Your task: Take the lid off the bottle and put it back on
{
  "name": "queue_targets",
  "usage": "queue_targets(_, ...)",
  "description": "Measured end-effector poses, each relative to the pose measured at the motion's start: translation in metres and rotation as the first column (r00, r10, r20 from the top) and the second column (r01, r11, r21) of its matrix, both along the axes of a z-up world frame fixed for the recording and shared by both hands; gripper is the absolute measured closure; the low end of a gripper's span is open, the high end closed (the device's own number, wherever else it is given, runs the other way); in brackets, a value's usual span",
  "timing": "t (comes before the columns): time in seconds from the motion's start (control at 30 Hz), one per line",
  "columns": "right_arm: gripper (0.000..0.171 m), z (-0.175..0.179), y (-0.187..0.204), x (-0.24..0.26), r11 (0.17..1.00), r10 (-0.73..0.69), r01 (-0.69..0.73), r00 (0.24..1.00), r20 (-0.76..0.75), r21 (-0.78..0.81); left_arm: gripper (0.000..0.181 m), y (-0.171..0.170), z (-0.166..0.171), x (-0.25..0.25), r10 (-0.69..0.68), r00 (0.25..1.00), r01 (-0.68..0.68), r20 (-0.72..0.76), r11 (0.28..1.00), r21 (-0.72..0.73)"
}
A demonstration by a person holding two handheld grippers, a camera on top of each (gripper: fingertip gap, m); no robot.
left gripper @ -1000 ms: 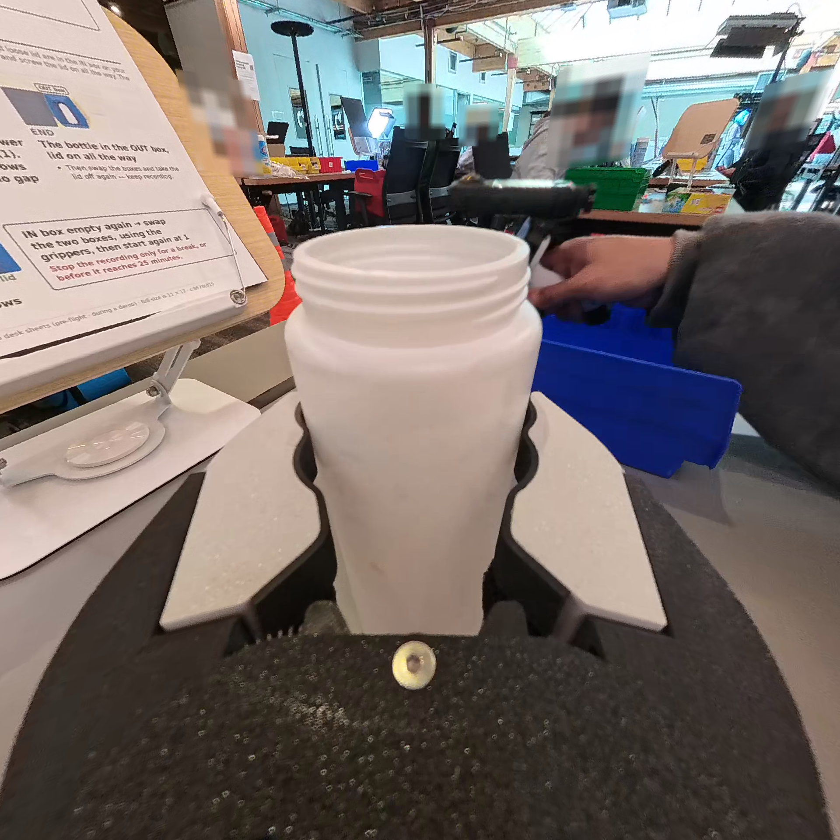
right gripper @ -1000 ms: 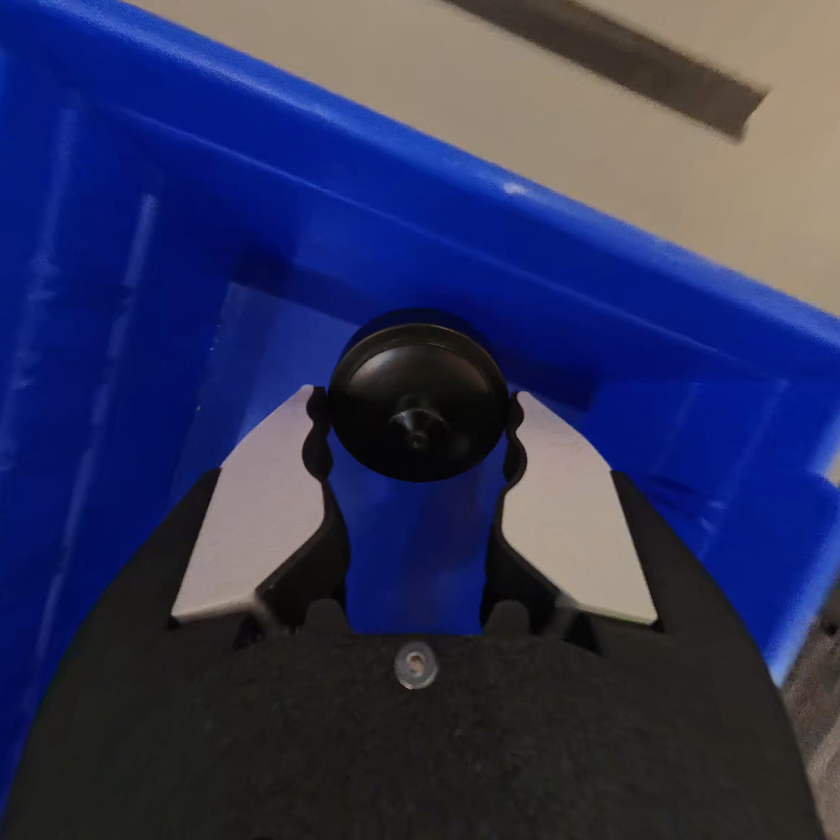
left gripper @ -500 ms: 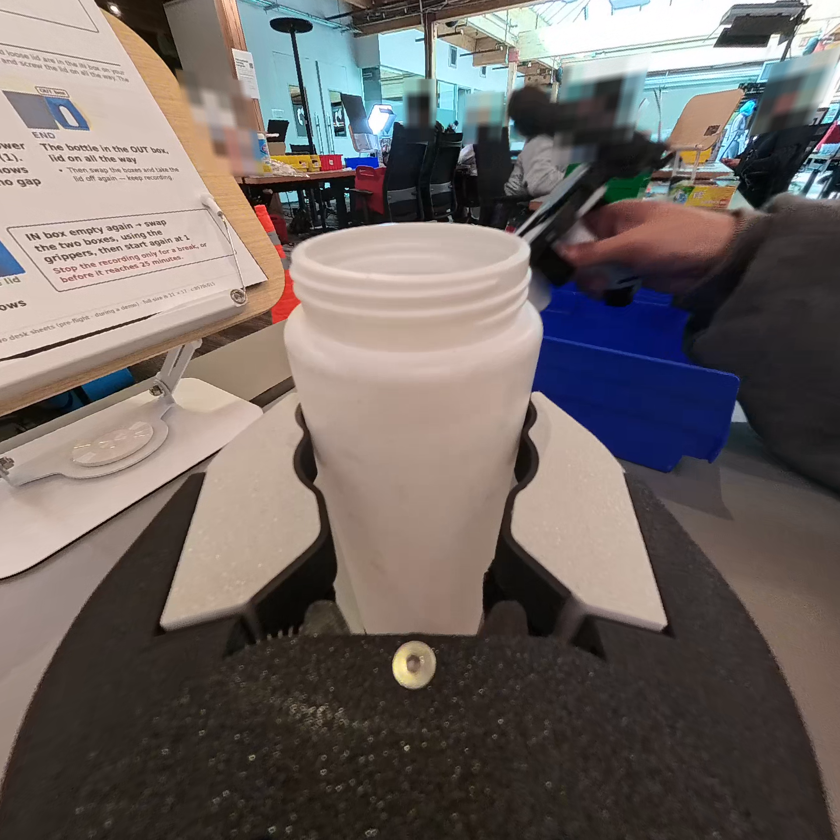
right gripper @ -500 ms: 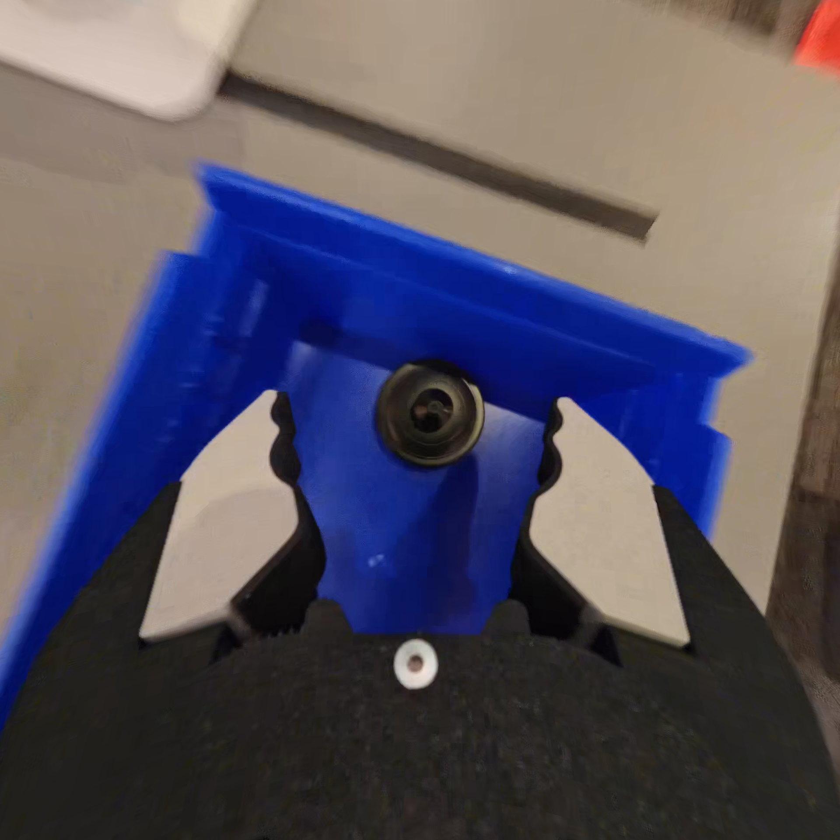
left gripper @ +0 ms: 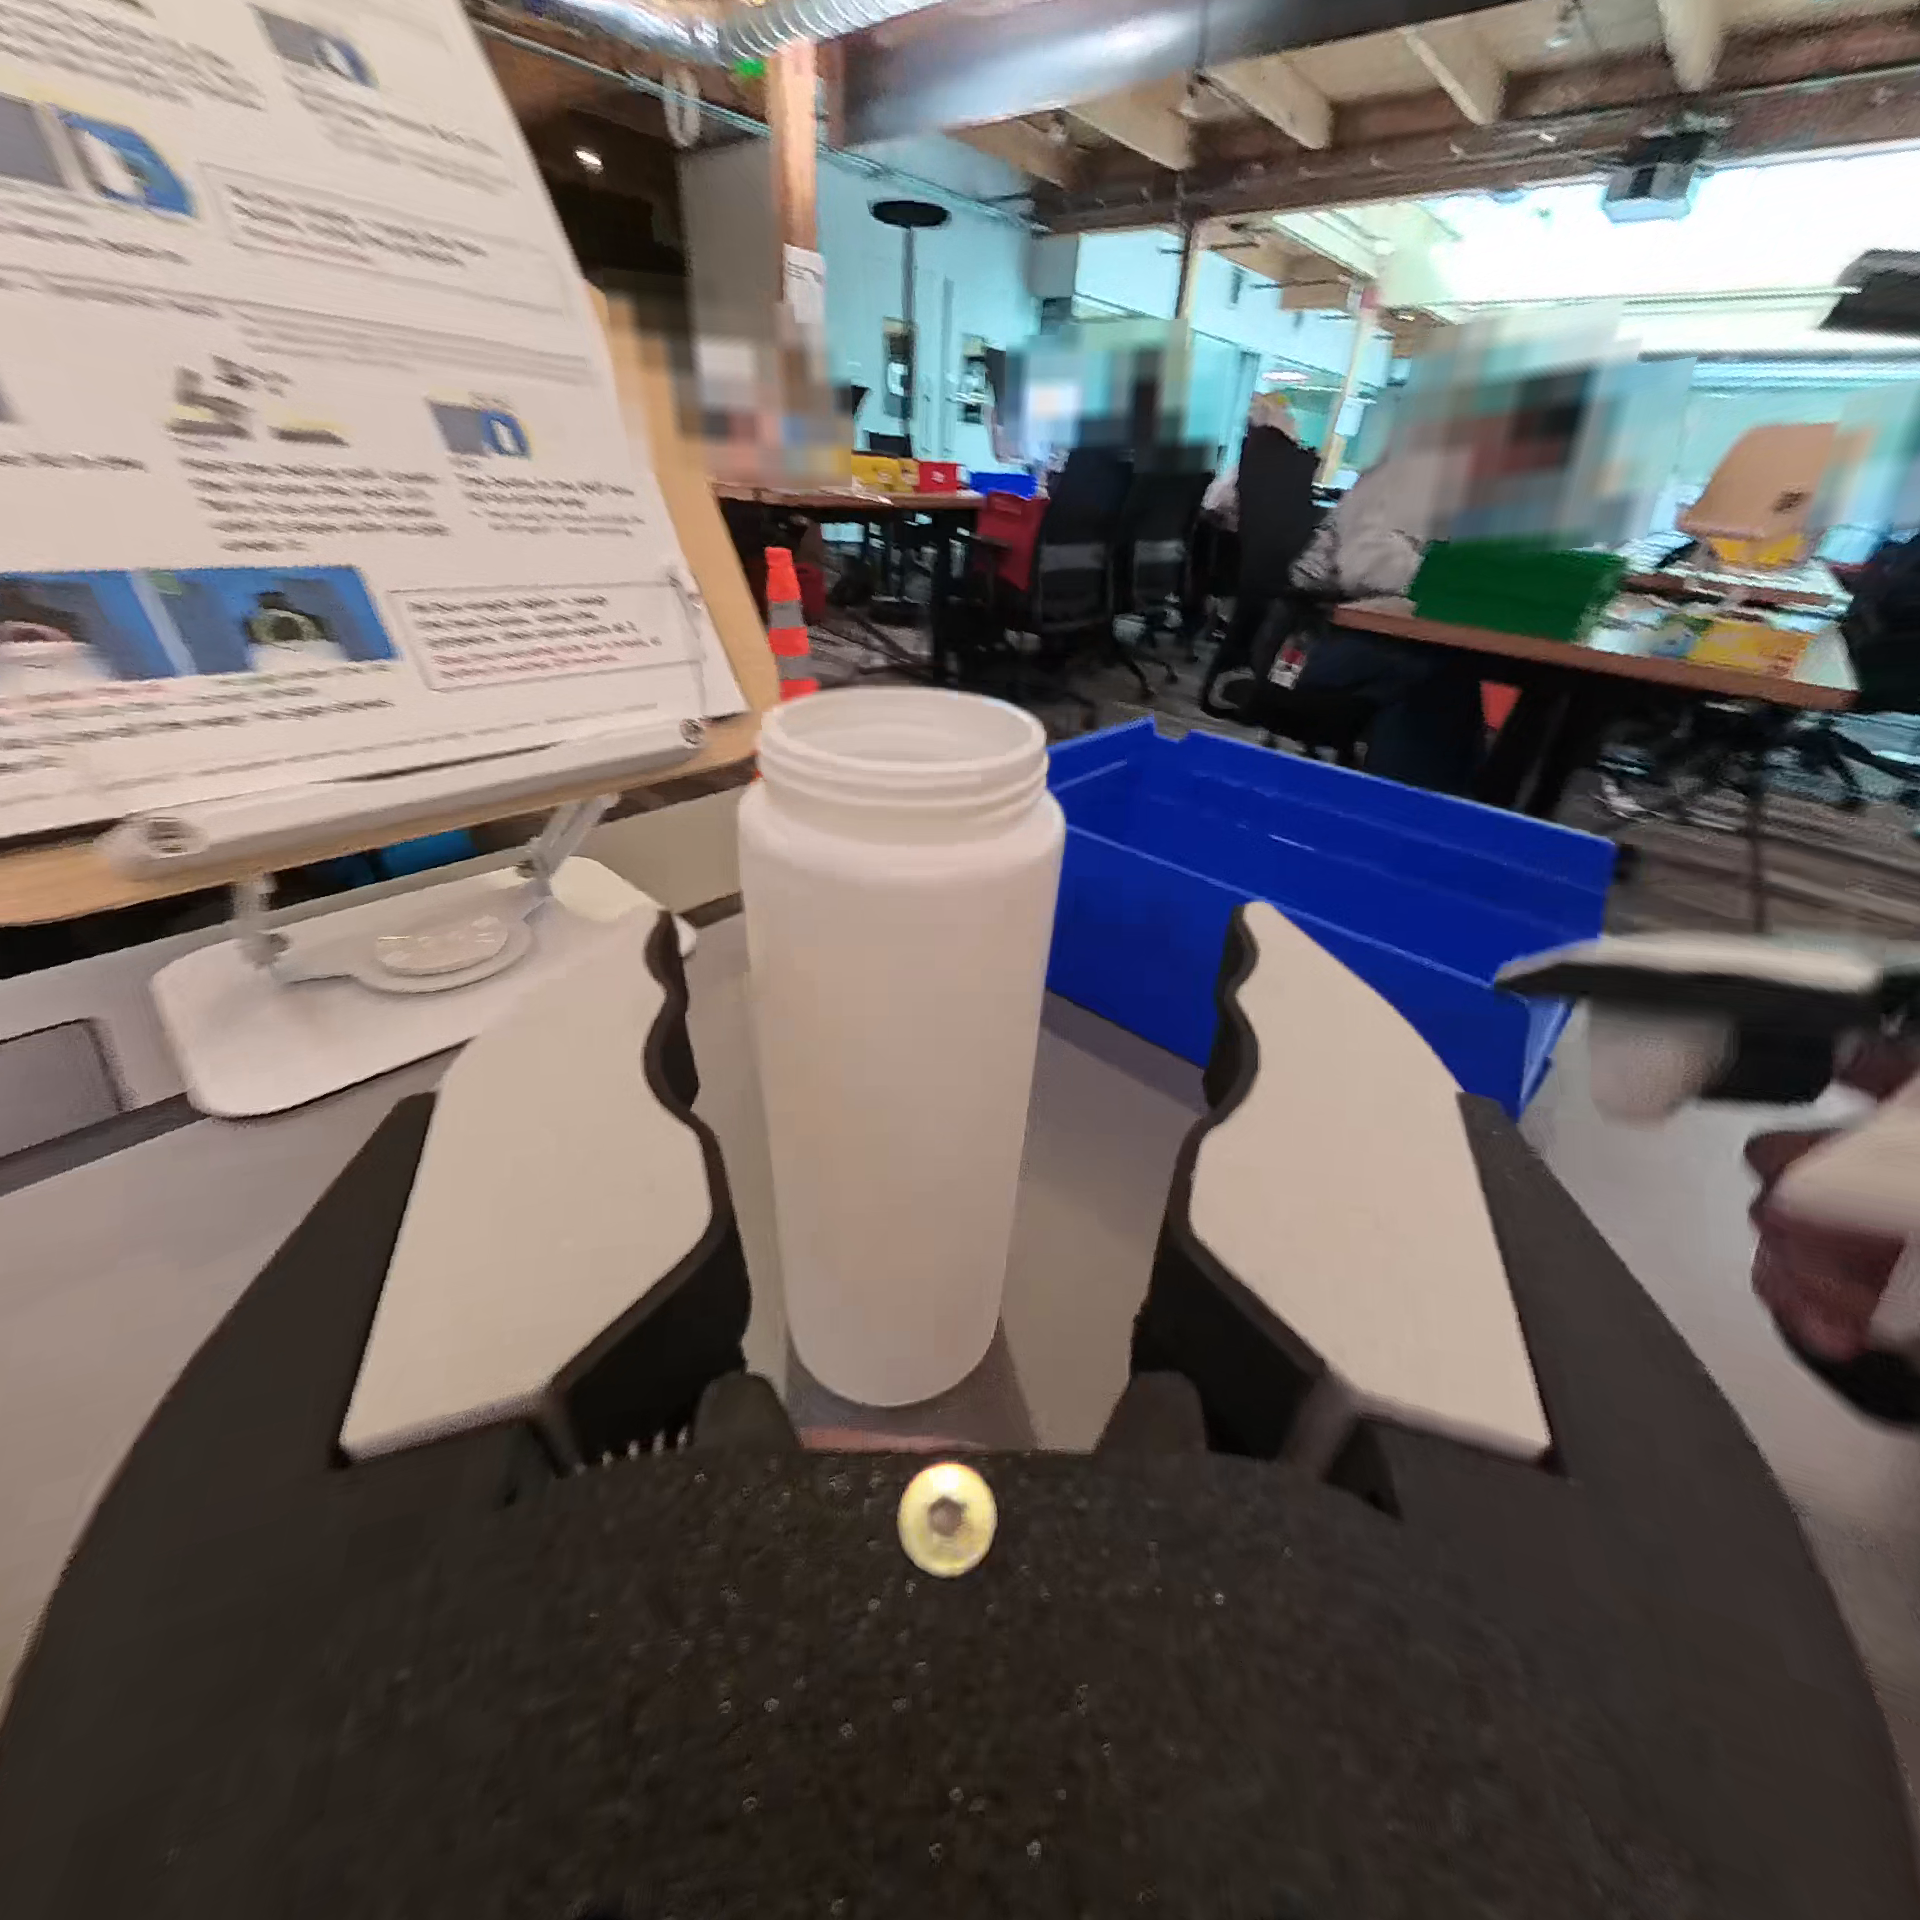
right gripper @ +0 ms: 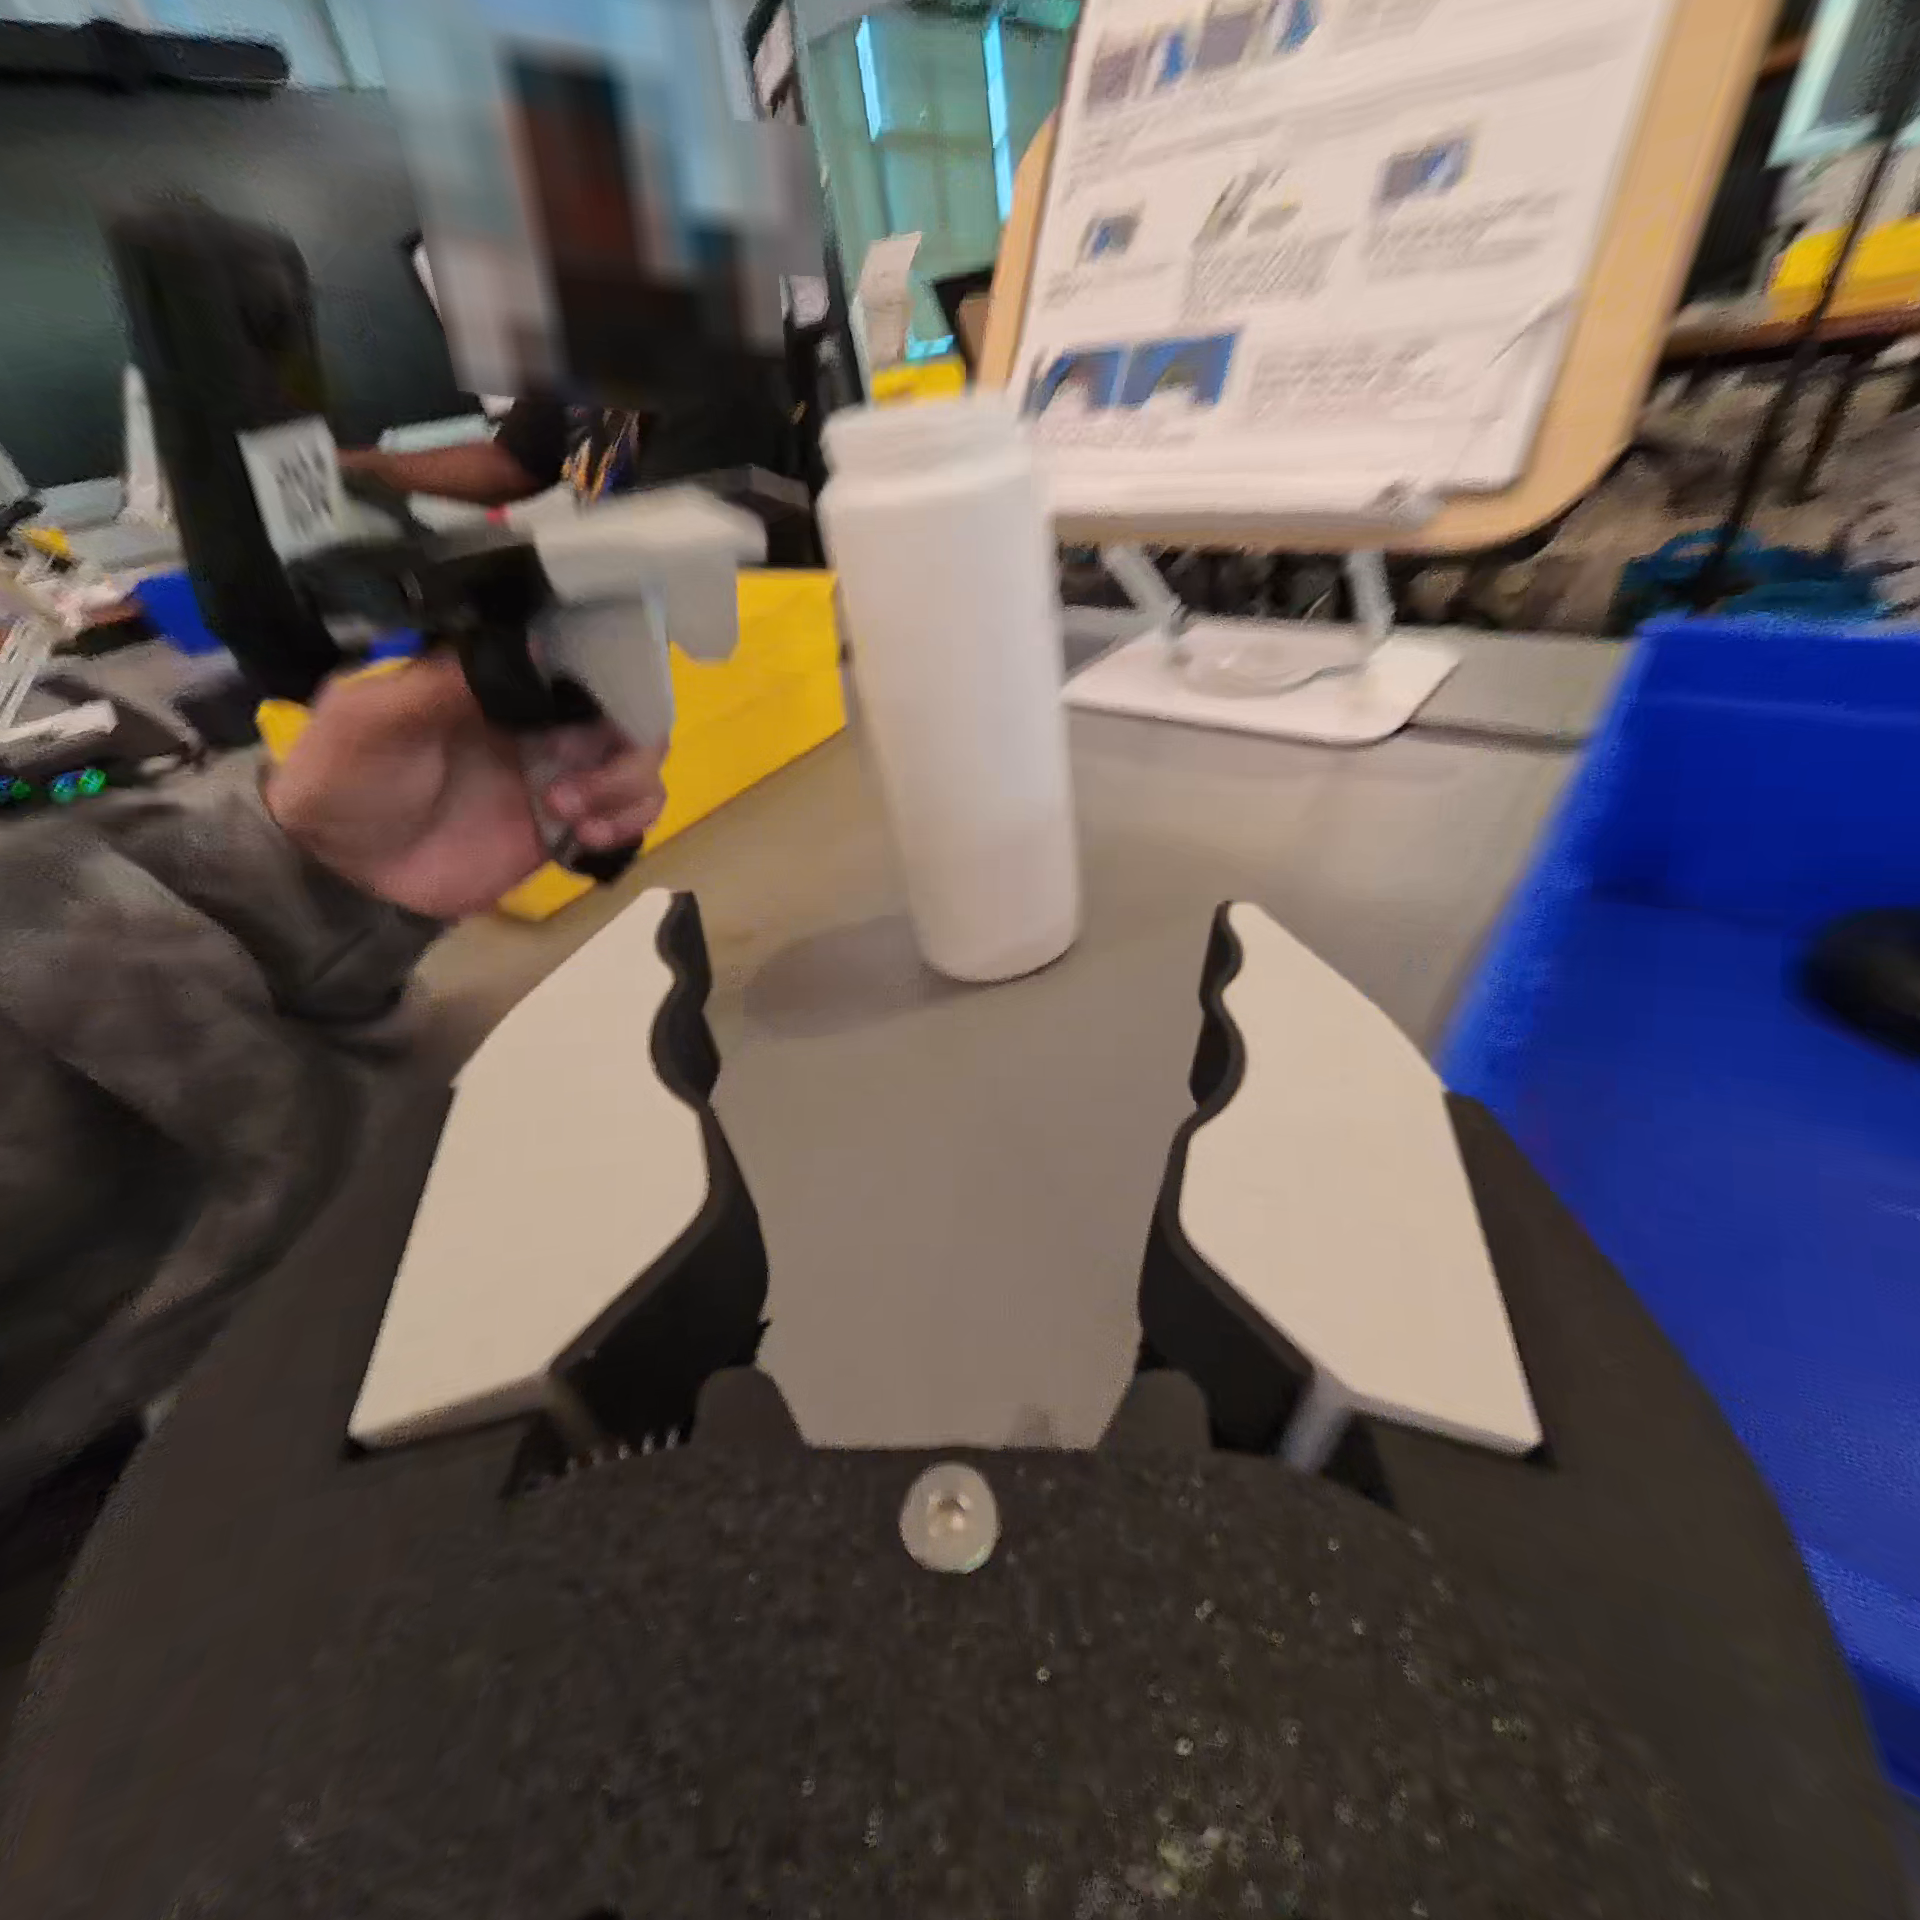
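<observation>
the white bottle stands upright on the grey table with no lid on, so you can see the threads round its open mouth. your left gripper has its fingers wide apart on each side of the bottle, not touching it. your right gripper is open too, with nothing between its fingers, and the bottle stands a little way in front of it.

the right view shows things the left view does not: a dark round shape low in the blue bin, which may be the lid, but it is too blurry to be sure. it also shows your left hand holding the other gripper's handle, and a yellow bin behind it. the left view shows only the outside of the blue bin, just right of the bottle, and the right gripper blurred at the edge.

a paper sheet with pictures and writing sits on a tilted wooden board on a white stand behind the bottle. the room is a big workshop with desks, black chairs, an orange cone and a green crate.
</observation>
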State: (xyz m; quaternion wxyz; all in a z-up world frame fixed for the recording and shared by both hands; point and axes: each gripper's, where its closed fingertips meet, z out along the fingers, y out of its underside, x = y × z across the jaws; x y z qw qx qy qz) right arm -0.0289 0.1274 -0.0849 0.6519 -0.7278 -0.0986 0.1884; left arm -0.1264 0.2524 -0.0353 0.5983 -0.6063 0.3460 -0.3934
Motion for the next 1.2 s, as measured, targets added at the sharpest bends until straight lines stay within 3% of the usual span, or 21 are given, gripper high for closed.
queue_targets(0.07, 0.069, -0.020, 0.010, -0.032, 0.993, 0.078, -0.079, 0.997, -0.013, -0.088, 0.093, -0.005, 0.015, -0.015, 0.073, 0.997, -0.073, 0.019, 0.997, -0.011)
queue_targets(0.13, 0.069, -0.023, 0.027, -0.058, 0.985, 0.141, -0.144, 0.989, -0.034, -0.096, 0.094, -0.007, 0.026, -0.025, 0.115, 0.993, -0.114, 0.033, 0.993, -0.032)
queue_targets(0.2, 0.065, -0.026, 0.055, -0.069, 0.982, 0.141, -0.137, 0.990, 0.021, -0.129, 0.093, -0.015, 0.024, -0.029, 0.107, 0.994, -0.106, 0.016, 0.992, -0.062)
queue_targets(0.3, 0.058, -0.020, 0.106, -0.072, 0.990, 0.100, -0.091, 0.993, 0.071, -0.111, 0.091, -0.042, -0.005, -0.038, 0.080, 0.991, -0.090, -0.106, 0.991, -0.094)
queue_targets(0.47, 0.045, -0.013, 0.178, -0.073, 0.995, 0.059, -0.050, 0.992, 0.113, -0.081, 0.091, -0.121, -0.069, -0.071, 0.041, 0.965, -0.064, -0.258, 0.994, -0.085)
queue_targets(0.53, 0.074, -0.025, 0.188, -0.084, 0.978, 0.141, -0.120, 0.983, 0.118, -0.169, 0.095, -0.151, -0.085, -0.086, 0.051, 0.956, -0.070, -0.289, 0.996, -0.053)
queue_targets(0.57, 0.074, -0.025, 0.192, -0.082, 0.975, 0.117, -0.095, 0.988, 0.103, -0.201, 0.100, -0.163, -0.087, -0.091, 0.052, 0.947, -0.063, -0.316, 0.998, -0.026)
queue_targets(0.63, 0.075, -0.017, 0.191, -0.076, 0.977, 0.089, -0.069, 0.992, 0.091, -0.204, 0.098, -0.178, -0.078, -0.100, 0.090, 0.939, -0.076, -0.331, 0.996, 0.055)
queue_targets(0.77, 0.075, 0.029, 0.162, -0.067, 0.992, 0.088, -0.088, 0.996, 0.001, -0.094, 0.124, -0.182, -0.066, -0.115, 0.172, 0.956, -0.142, -0.236, 0.980, 0.136)
queue_targets(0.87, 0.075, 0.077, 0.131, -0.048, 0.993, 0.100, -0.096, 0.993, 0.057, -0.065, 0.113, -0.180, -0.077, -0.117, 0.141, 0.953, -0.136, -0.267, 0.990, 0.039)
queue_targets(0.97, 0.075, 0.146, 0.099, 0.004, 0.999, 0.004, -0.007, 0.995, 0.098, 0.032, 0.107, -0.182, -0.078, -0.118, 0.103, 0.962, -0.119, -0.253, 0.992, -0.050)
queue_targets(1.03, 0.075, 0.168, 0.081, 0.049, 0.997, -0.075, 0.076, 0.981, 0.178, 0.001, 0.107, -0.182, -0.078, -0.118, 0.107, 0.963, -0.124, -0.248, 0.991, -0.056)
queue_targets(1.1, 0.075, 0.167, 0.070, 0.096, 0.983, -0.149, 0.176, 0.935, 0.323, -0.055, 0.107, -0.181, -0.080, -0.117, 0.109, 0.959, -0.129, -0.263, 0.990, -0.058)
queue_targets(1.2, 0.075, 0.124, 0.071, 0.156, 0.912, -0.146, 0.309, 0.858, 0.493, -0.268, 0.107, -0.180, -0.082, -0.111, 0.096, 0.959, -0.117, -0.265, 0.991, -0.065)
